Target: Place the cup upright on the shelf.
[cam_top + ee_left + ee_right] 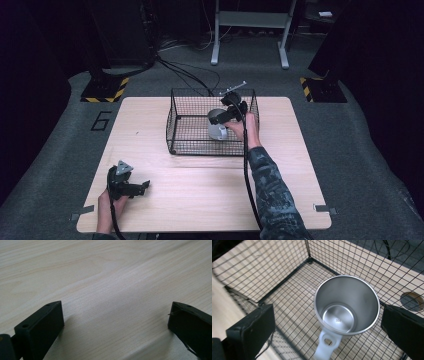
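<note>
Hovering with jaws spread above the steel mug (347, 306) inside the wire basket (187, 122), the right gripper (226, 114) seemed lined up to grasp it; the left gripper (131, 187) rested released on the table (200, 195)

The left gripper (116, 322) is seen from its own camera, with its two black jaws coming up from the bottom corners. The jaws stand far from each other, and between them there is nothing, just bare wood. The jaw at the left edge shows a flat inner face and two small holes on its top side. The jaw at the right edge shows a thin wire lying on its top. Under and beyond both jaws lies the table (107, 277), a pale wooden surface with soft grain lines running across the picture. The jaws throw a weak shadow on the wood beside them.
</note>
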`<state>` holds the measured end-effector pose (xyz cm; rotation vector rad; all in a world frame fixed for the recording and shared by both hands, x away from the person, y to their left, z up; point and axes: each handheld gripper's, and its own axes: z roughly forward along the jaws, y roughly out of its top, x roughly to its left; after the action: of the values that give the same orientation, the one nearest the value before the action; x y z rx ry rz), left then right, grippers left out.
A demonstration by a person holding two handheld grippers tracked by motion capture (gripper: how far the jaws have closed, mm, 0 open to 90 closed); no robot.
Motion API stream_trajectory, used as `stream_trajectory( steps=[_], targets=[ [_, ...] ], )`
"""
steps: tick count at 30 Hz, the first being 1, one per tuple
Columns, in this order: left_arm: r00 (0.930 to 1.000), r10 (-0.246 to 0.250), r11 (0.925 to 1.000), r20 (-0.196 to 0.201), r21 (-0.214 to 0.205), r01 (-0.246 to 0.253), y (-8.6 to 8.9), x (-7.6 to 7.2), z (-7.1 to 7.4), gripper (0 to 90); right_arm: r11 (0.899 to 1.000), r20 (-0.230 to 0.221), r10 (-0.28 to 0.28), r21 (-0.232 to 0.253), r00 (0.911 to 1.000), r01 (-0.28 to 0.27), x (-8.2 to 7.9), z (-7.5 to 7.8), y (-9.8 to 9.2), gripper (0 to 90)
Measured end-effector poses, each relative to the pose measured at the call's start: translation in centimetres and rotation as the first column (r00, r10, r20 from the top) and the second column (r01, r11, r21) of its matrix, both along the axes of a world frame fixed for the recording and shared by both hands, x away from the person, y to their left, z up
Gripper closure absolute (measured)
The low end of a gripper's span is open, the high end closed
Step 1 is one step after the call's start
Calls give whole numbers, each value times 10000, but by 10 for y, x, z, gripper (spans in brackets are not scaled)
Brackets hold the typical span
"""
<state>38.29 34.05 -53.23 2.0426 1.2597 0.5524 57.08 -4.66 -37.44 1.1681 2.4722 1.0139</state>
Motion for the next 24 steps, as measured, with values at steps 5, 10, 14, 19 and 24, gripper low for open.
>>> stream_trajectory(
  steps=[5, 10, 14, 19, 24],
  targets=[
    [10000, 4, 10000, -3, -3, -4, 0, 0, 0, 3, 9993, 325, 346, 120, 9989, -350, -27, 13, -7, 0],
    [10000, 1, 10000, -3, 0, -1, 0, 0, 0, 3, 9974, 633, 696, 121, 9956, -705, -52, 19, -17, 0],
    [10000, 4, 10000, -5, -6, -4, 0, 0, 0, 3, 9962, 901, 852, 119, 9923, -866, -76, 21, -25, 0],
    [10000, 2, 10000, -4, -2, -2, 0, 0, 0, 3, 9952, 1322, 953, 104, 9866, -975, -105, 19, -38, 0],
    [10000, 4, 10000, -3, -2, -4, 0, 0, 0, 3, 9964, 1550, 824, 77, 9845, -846, -128, 16, -53, 0]
  ],
)
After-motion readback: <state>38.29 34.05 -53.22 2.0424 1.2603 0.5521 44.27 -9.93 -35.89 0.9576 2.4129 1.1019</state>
